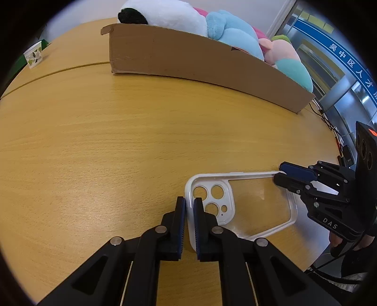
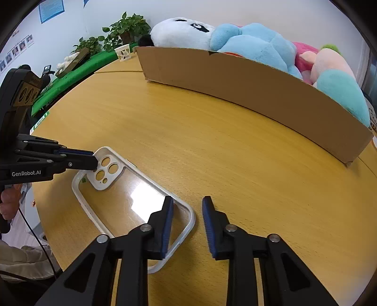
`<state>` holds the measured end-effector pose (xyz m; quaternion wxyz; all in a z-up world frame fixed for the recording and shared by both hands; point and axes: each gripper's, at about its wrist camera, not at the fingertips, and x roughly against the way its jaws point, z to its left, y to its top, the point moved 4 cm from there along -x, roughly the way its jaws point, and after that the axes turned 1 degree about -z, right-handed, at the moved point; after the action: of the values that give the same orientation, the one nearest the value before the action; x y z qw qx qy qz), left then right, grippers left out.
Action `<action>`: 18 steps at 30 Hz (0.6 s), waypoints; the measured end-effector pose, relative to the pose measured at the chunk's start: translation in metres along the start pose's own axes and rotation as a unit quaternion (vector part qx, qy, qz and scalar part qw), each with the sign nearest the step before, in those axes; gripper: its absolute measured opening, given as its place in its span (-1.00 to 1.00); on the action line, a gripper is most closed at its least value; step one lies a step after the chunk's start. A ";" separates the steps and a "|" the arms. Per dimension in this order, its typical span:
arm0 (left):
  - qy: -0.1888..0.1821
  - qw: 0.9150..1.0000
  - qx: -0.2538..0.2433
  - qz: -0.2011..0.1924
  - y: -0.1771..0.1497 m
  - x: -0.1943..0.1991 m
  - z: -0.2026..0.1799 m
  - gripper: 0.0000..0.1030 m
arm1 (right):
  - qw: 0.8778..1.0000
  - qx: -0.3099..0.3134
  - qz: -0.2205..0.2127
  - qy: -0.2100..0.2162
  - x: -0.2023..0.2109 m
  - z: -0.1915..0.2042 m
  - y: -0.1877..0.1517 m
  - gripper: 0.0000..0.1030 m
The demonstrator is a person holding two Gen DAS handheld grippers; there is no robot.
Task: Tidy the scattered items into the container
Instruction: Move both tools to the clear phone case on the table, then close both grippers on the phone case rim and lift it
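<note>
The box (image 1: 188, 58) stands at the far side of the table (image 1: 94, 141). Soft toys (image 1: 165, 14) already fill it and stick up over its wall. So a big part of the tidying looks done.

One thing is left out that I can see: a clear phone case (image 1: 254, 200) with a white rim. It lies flat on the table, on the near side, well apart from the box. It needs to be lifted and put in the box.

The left gripper (image 1: 189, 202) is closed on the case. Its two pads pinch the white rim at the end with the round camera holes.

The right gripper (image 2: 187, 202) is at the other end of the case. One finger is over the clear part and the other is outside the rim. There is a gap on both sides, so it is not squeezing the case. I think it has to close more before the two can lift together.

The left view shows the pinch on the rim up close. It also shows a glass door with a blue strip, off to the right. In that view I cannot see the gap in the right gripper well.

The right view shows that gap clearly. It also shows green plants (image 2: 127, 28), pictures on the wall, and the hand (image 2: 9, 202) that holds the left gripper. A paper cup (image 2: 123, 53) sits far away on the table.
</note>
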<state>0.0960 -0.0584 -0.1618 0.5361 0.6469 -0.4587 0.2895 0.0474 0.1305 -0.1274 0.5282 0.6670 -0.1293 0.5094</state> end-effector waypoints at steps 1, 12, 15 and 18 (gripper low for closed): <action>0.000 1.000 -0.001 -0.001 0.001 -0.001 -0.001 -0.86 | 1.000 0.001 -0.002 0.000 -0.001 -0.001 0.001 -0.55; 0.007 0.999 0.040 -0.007 0.014 -0.006 0.007 -0.90 | 0.999 0.010 -0.036 -0.025 0.009 -0.025 0.023 -0.08; 0.016 0.999 0.036 -0.008 0.012 -0.005 0.005 -0.90 | 0.999 -0.013 -0.033 -0.013 0.023 -0.028 0.013 -0.08; 0.015 0.999 0.034 -0.007 0.013 -0.006 0.006 -0.90 | 1.000 -0.030 -0.003 -0.007 0.024 -0.025 -0.005 -0.08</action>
<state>0.0810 -0.0624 -0.1628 0.5228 0.6634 -0.4358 0.3108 0.0484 0.1620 -0.1125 0.5484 0.6548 -0.1463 0.4991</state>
